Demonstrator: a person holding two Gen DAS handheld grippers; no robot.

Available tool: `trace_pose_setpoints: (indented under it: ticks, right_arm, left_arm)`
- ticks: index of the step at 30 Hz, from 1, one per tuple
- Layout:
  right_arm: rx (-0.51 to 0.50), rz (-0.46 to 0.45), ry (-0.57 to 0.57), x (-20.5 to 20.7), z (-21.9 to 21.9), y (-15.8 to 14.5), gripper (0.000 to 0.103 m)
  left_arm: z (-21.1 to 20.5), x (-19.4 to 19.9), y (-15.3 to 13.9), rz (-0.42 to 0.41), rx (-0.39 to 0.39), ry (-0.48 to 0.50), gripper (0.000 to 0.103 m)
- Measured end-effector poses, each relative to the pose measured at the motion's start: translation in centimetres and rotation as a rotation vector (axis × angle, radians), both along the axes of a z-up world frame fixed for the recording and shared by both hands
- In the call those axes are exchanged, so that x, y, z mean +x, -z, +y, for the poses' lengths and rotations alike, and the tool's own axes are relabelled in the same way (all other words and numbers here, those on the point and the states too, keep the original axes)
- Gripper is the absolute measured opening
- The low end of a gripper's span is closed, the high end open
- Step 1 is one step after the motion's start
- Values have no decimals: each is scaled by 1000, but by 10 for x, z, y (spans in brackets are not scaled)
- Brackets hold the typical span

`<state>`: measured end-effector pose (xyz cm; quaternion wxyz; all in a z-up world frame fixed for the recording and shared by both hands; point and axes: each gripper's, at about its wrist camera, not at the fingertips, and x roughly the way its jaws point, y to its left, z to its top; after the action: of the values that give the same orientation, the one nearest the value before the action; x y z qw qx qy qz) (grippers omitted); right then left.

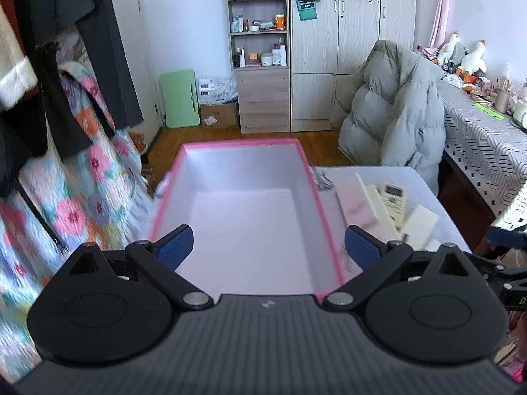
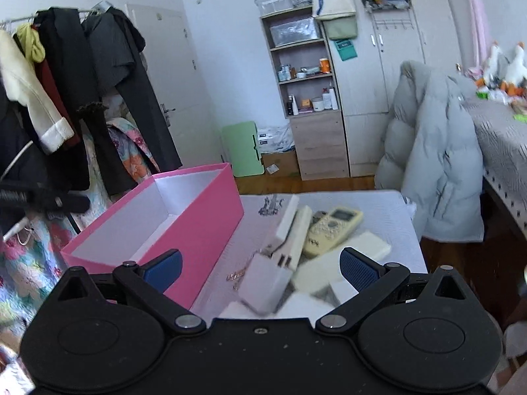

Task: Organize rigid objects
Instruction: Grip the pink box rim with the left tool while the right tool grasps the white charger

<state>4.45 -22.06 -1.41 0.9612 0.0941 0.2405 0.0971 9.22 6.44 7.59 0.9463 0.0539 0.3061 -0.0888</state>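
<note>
A pink box (image 1: 324,217) with a white, bare inside lies on the small white table (image 1: 425,191); in the right wrist view the pink box (image 2: 204,227) sits at the left. My left gripper (image 1: 268,247) hovers open over the box's near end, holding nothing. To the box's right lies a pile: a cream remote control (image 2: 332,230), white blocks (image 2: 369,247), a white charger (image 2: 266,279) and a long white box (image 2: 296,230). My right gripper (image 2: 260,270) stands open above the charger, empty. The remote (image 1: 393,202) also shows in the left wrist view.
A grey puffer coat (image 1: 395,112) hangs over a chair behind the table. Hanging clothes (image 2: 82,98) and floral bedding (image 1: 82,177) crowd the left. A cloth-covered desk (image 1: 487,138) with clutter stands at the right. A shelf unit (image 1: 260,49) and wardrobe line the far wall.
</note>
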Motion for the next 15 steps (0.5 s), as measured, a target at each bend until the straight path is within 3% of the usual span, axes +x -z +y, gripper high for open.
trace_pose_setpoints:
  ticks: [6,15]
  right_arm:
    - [-41,36,-1,29,7,-4,103]
    - [-21,152,-18,49,16,20,102]
  left_arm:
    - [28,46,-7,64,41,12,100]
    - [63,105,24,190,24,-30,99]
